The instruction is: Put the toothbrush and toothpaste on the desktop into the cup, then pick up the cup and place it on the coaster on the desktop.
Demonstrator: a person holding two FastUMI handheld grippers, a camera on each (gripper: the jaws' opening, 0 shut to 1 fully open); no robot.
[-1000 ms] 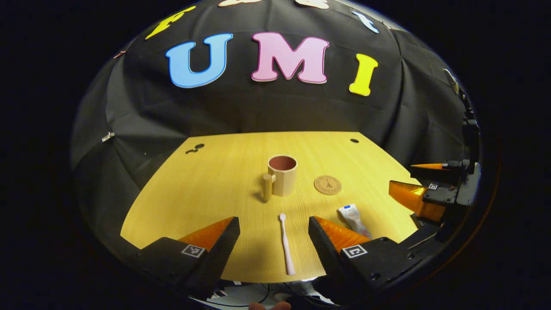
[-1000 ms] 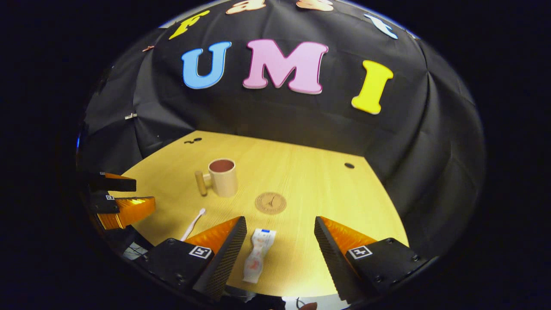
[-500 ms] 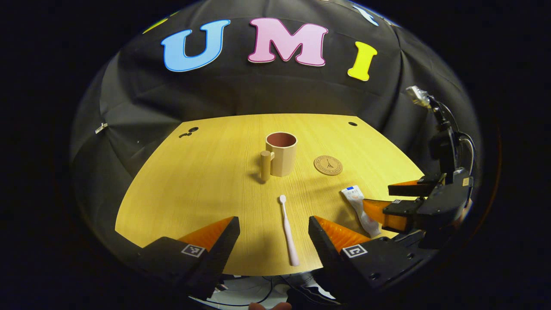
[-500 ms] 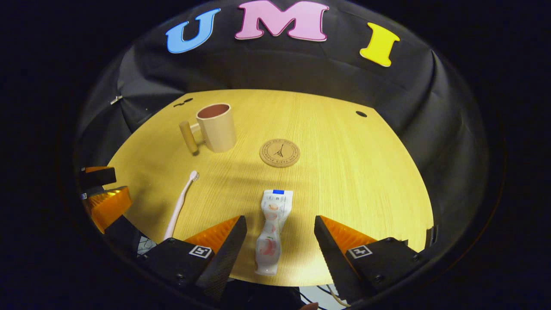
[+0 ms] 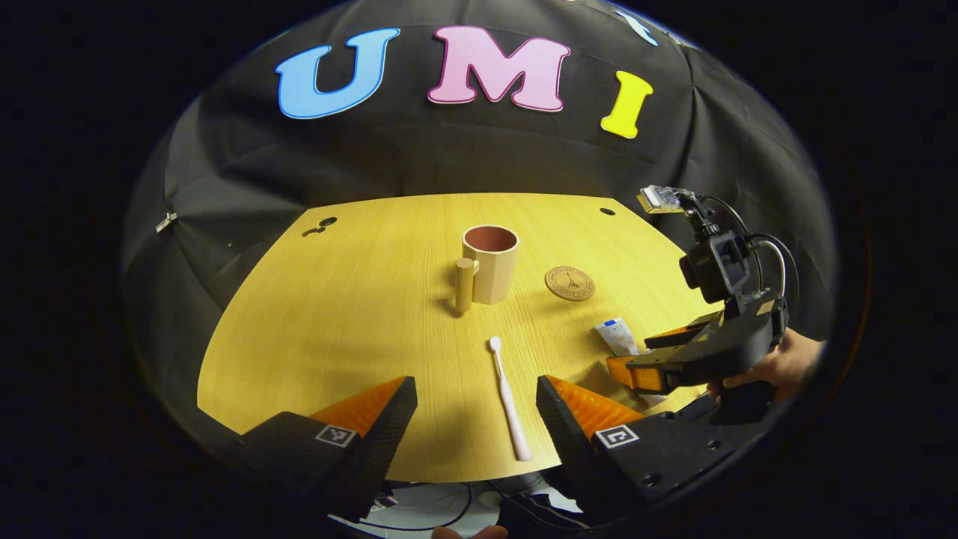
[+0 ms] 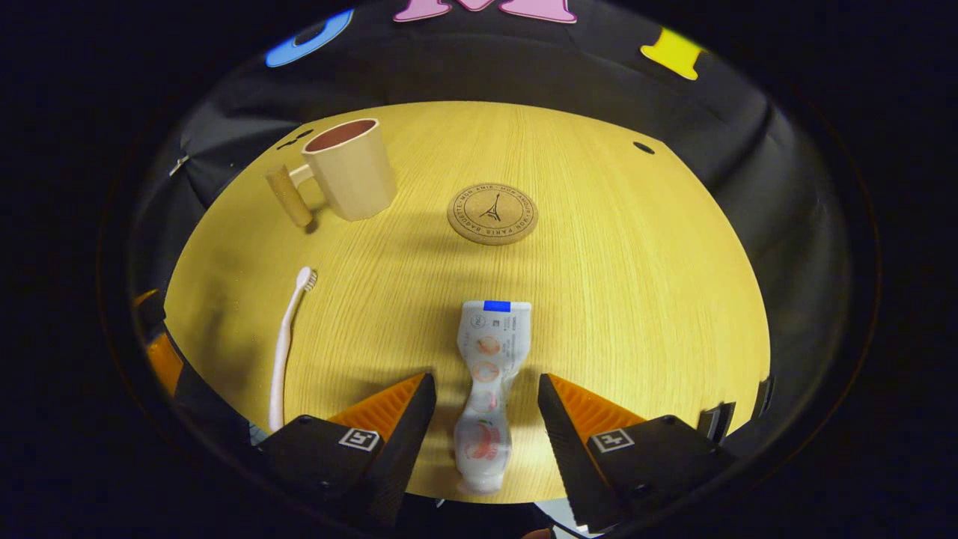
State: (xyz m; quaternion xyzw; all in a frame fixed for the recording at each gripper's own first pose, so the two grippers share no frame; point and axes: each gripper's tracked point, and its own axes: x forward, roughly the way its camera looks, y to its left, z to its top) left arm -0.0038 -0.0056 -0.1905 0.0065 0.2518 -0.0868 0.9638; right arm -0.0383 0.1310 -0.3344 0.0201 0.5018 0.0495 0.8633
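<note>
A beige cup (image 5: pixel 490 262) (image 6: pixel 349 180) with a wooden handle stands upright mid-table. To its right lies a round cork coaster (image 5: pixel 570 284) (image 6: pixel 492 213). A pale pink toothbrush (image 5: pixel 509 397) (image 6: pixel 288 337) lies flat, its handle end between the fingers of my open left gripper (image 5: pixel 475 393), which is not touching it. The white toothpaste tube (image 6: pixel 490 374) (image 5: pixel 617 337) lies near the front edge. My right gripper (image 6: pixel 486 385) (image 5: pixel 636 367) is low over it, open, one finger on each side of the tube and a small gap to each.
The yellow wooden table (image 5: pixel 352 314) (image 6: pixel 644 284) ends close in front of both grippers. A hand (image 5: pixel 778 367) holds the right gripper at the table's right. Small dark holes (image 5: pixel 608 212) (image 6: pixel 644 147) mark the far corners. Black cloth walls stand behind.
The right gripper has dropped and moved forward, so its fingers now straddle the toothpaste tube, and they stand slightly closer together. The left gripper has barely shifted.
</note>
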